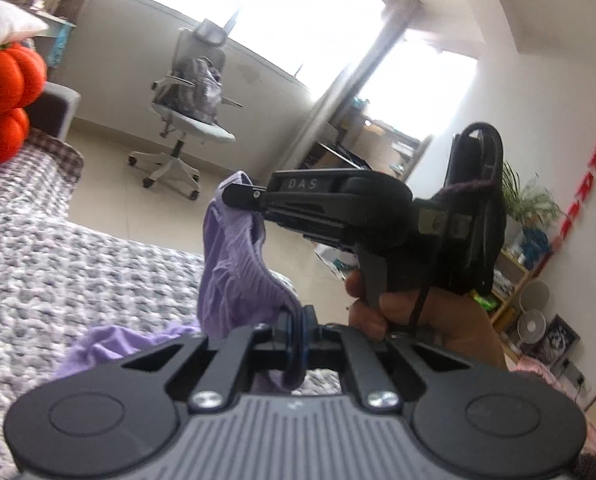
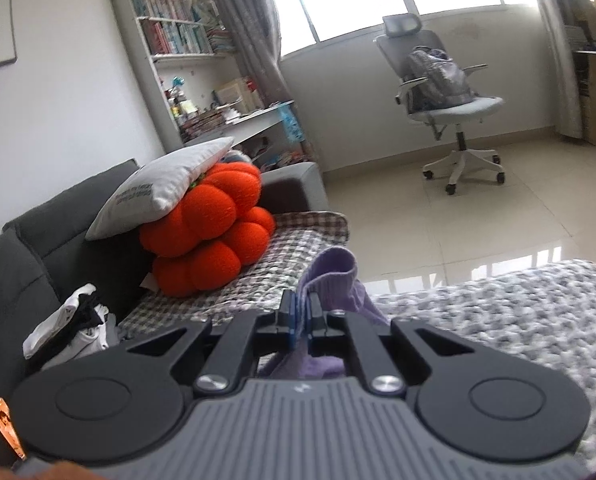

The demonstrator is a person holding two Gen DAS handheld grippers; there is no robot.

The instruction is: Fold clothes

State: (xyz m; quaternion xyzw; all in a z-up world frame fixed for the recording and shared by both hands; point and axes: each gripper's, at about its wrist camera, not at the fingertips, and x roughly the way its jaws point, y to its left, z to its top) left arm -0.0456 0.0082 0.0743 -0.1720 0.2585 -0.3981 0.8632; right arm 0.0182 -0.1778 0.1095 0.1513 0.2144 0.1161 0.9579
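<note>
We hold a purple garment up over the knitted blanket. Our left gripper is clenched on one edge, our right gripper on another. Toward 6 o'clock the gripper bodies hide the hanging cloth. At 9 o'clock, orange cushions sit on the sofa.

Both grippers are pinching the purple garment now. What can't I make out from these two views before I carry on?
- Purple garment: type and full shape; left gripper body covers its lower part.
- Right wrist view: right gripper hides most of the cloth.
- White pillow: print too small.
- Clothes pile: items indistinct.
</note>
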